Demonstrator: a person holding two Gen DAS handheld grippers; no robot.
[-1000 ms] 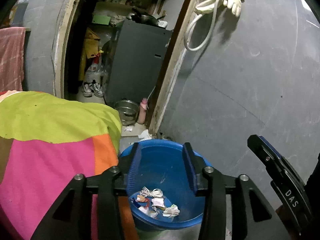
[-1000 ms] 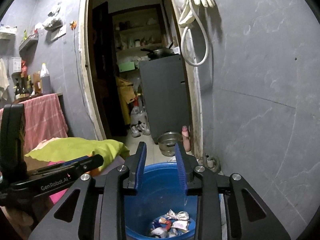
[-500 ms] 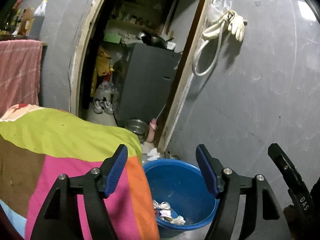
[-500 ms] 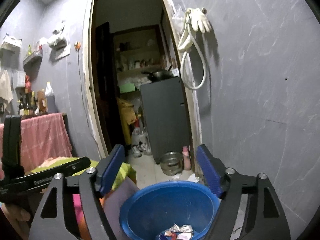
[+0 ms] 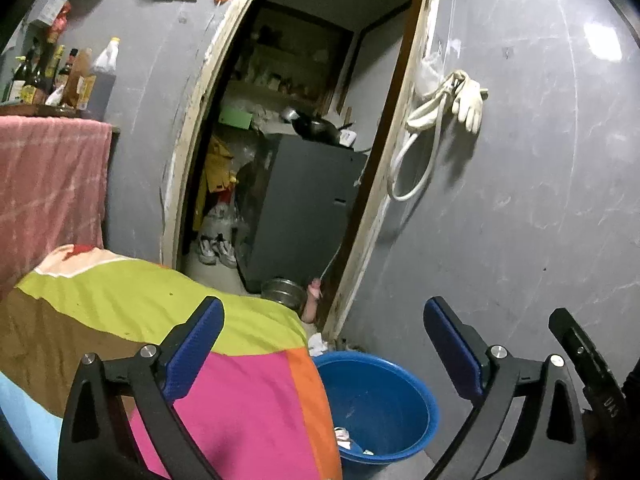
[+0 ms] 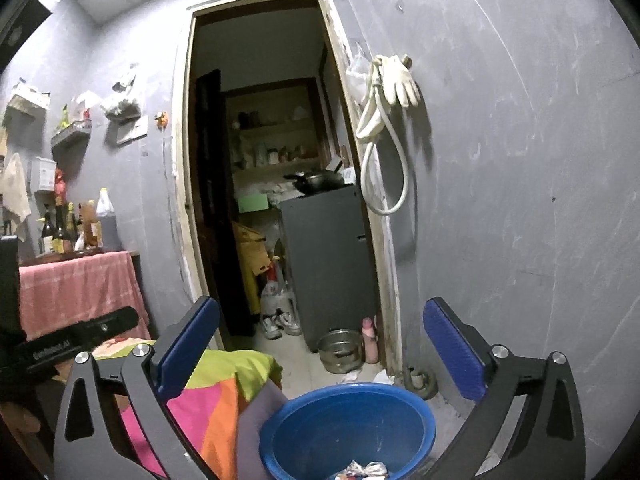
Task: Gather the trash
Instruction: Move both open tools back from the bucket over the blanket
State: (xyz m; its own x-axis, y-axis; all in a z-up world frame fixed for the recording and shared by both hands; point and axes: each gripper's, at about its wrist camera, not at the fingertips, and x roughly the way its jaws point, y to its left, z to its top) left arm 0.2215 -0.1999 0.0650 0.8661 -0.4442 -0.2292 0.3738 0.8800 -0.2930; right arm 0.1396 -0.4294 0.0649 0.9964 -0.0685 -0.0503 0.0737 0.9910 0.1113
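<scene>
Grey walls (image 6: 520, 200) frame an open doorway (image 6: 272, 160) into a cluttered storeroom, with a pink cloth-draped table (image 6: 76, 288) carrying bottles (image 6: 76, 224) at the far left. Nearer, a patchwork bedspread (image 5: 180, 340) of green, pink and orange fills the lower left, its orange edge overhanging the left rim of the blue basin (image 6: 348, 428) on the floor. Crumpled trash (image 6: 366, 470) lies at the bottom of the basin; in the left wrist view only a few scraps (image 5: 346, 438) show beside the bedspread edge.

Left gripper (image 5: 324, 348) hovers above and left of the basin, its blue-padded fingers spread wide, one over the bedspread, the other (image 5: 450, 346) against the wall; nothing is between them. Right gripper (image 6: 320, 348) hangs over the basin's near side, equally splayed and empty, the basin centred below the gap and the trash well beneath the fingertips. A hose (image 6: 380, 168) and pale rubber glove (image 6: 402, 80) hang on the wall right of the doorway, above a metal pot (image 6: 340, 348) and pink bottle (image 6: 370, 340) on the floor.
</scene>
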